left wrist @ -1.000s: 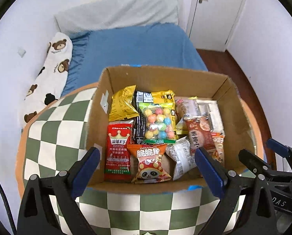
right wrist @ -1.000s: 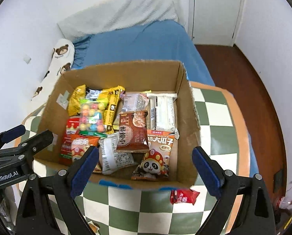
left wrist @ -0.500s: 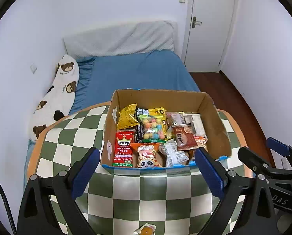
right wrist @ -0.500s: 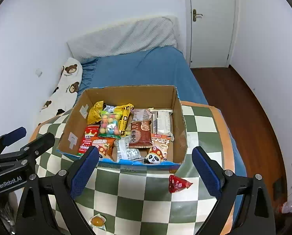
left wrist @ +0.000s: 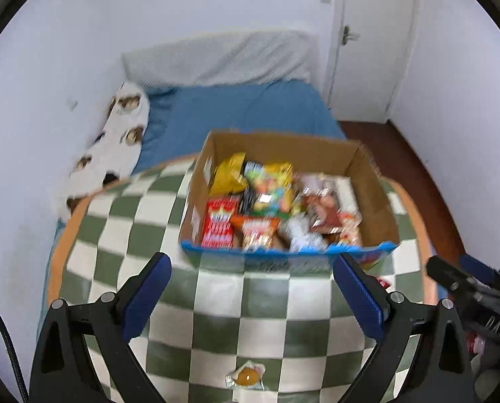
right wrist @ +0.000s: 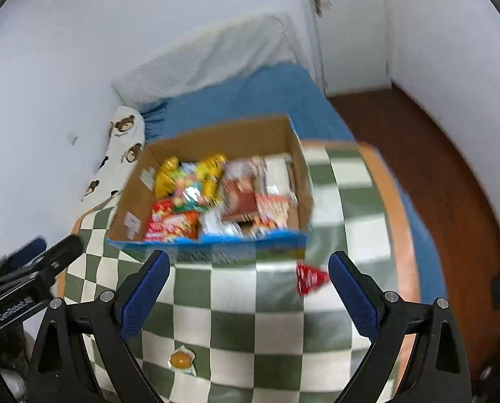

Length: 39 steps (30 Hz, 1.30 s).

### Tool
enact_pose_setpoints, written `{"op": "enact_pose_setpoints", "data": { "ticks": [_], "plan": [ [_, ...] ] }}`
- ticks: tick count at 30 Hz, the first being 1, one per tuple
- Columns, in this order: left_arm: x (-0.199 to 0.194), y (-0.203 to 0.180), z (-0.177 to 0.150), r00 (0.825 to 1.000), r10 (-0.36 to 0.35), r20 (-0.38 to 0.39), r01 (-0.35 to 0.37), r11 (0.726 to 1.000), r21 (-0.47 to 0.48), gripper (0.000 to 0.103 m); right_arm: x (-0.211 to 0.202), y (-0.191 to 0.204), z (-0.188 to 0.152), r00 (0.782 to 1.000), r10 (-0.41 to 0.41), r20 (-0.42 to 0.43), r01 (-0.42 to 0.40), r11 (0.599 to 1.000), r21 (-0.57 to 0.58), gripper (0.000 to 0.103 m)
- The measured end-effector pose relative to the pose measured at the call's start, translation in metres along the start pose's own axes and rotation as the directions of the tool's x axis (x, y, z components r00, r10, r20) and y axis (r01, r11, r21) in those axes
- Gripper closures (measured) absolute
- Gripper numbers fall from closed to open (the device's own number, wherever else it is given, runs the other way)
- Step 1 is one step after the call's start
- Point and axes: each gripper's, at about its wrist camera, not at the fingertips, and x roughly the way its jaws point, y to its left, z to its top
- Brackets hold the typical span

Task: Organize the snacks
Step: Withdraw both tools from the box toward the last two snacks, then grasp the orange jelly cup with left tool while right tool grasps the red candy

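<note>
Jaws stand wide on both tools nearest us: our left gripper (left wrist: 251, 297) holds nothing between its blue pads, and our right gripper (right wrist: 248, 292) is likewise empty, its jaws just easing inward. Below them, near the front edge of the green-and-white checked table (left wrist: 276, 305), we see a small clear-wrapped sweet with an orange centre (right wrist: 180, 359) lying alone. Further on, just in front of the box's right corner, a small red packet (right wrist: 308, 278) lies on the cloth, outside the box. Beyond that sits the open cardboard box (left wrist: 372, 188), its near rim blue, filled with snack packets (left wrist: 266, 201): yellow bags at the back left, a bag of coloured balls in the middle, red and orange packs at the front left, brownish and white packs to the right; blur keeps us from reading them, so these may be misjudged. Behind the table lies a bed (left wrist: 236, 114) with a blue sheet, a bear-print pillow (right wrist: 124, 147) along the wall, and a white door (left wrist: 374, 40) at the far right.
</note>
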Motion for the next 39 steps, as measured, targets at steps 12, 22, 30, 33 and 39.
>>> {"op": "enact_pose_setpoints", "data": {
  "ticks": [12, 22, 30, 33, 39],
  "plan": [
    [0.120, 0.037, -0.100, 0.913, 0.051, -0.404, -0.111, 0.986, -0.127, 0.004, 0.175, -0.110, -0.030, 0.948, 0.052, -0.314, 0.020, 0.975, 0.221, 0.027],
    [0.153, 0.047, -0.166, 0.817, -0.085, -0.570, -0.062, 0.970, -0.234, 0.005, 0.201, -0.096, -0.056, 0.931, 0.065, -0.359, -0.011, 0.989, 0.150, 0.061],
    [0.185, 0.037, -0.198, 0.746, -0.156, -0.647, -0.012, 0.969, -0.247, 0.025, 0.178, -0.061, -0.135, 0.882, 0.107, -0.458, -0.079, 0.994, 0.080, 0.061],
    [0.195, 0.032, -0.206, 0.735, -0.164, -0.658, -0.001, 0.970, -0.242, 0.037, 0.174, -0.057, -0.155, 0.876, 0.108, -0.471, -0.076, 0.993, 0.086, 0.061],
    [0.199, 0.018, -0.211, 0.754, -0.105, -0.648, -0.002, 0.987, -0.163, 0.046, 0.178, -0.052, -0.163, 0.873, 0.085, -0.480, -0.054, 0.996, 0.078, 0.061]
  ]
}}
